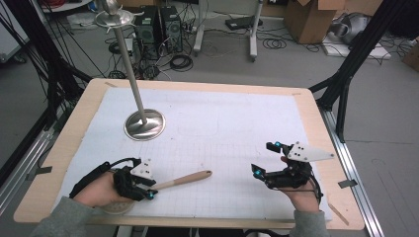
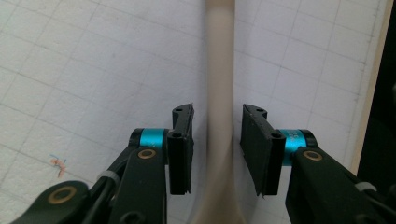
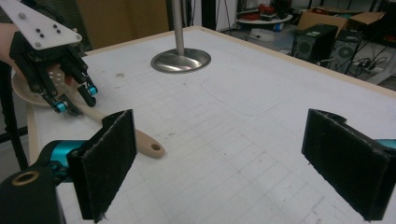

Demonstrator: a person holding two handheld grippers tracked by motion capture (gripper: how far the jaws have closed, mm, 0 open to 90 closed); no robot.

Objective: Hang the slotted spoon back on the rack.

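A wooden spoon (image 1: pixel 185 179) lies on the white gridded mat (image 1: pixel 222 123) near the table's front left, its handle pointing right and its bowl under my left hand. My left gripper (image 1: pixel 148 188) straddles the handle close to the bowl. In the left gripper view the handle (image 2: pixel 220 70) runs up between the two black pads (image 2: pixel 181 149), with a thin gap on each side, so the gripper (image 2: pixel 217 140) is open around it. My right gripper (image 1: pixel 264 158) rests at the front right, wide open (image 3: pixel 224 158) with nothing between its jaws. The right gripper view also has the spoon (image 3: pixel 144 142) and the left gripper (image 3: pixel 74 100).
A metal stand with a round base (image 1: pixel 144 124) and a tall pole rises at the back left of the mat; its base (image 3: pixel 181 59) is in the right gripper view too. The wooden table border (image 1: pixel 64 148) frames the mat. Computers, cables and boxes lie on the floor beyond.
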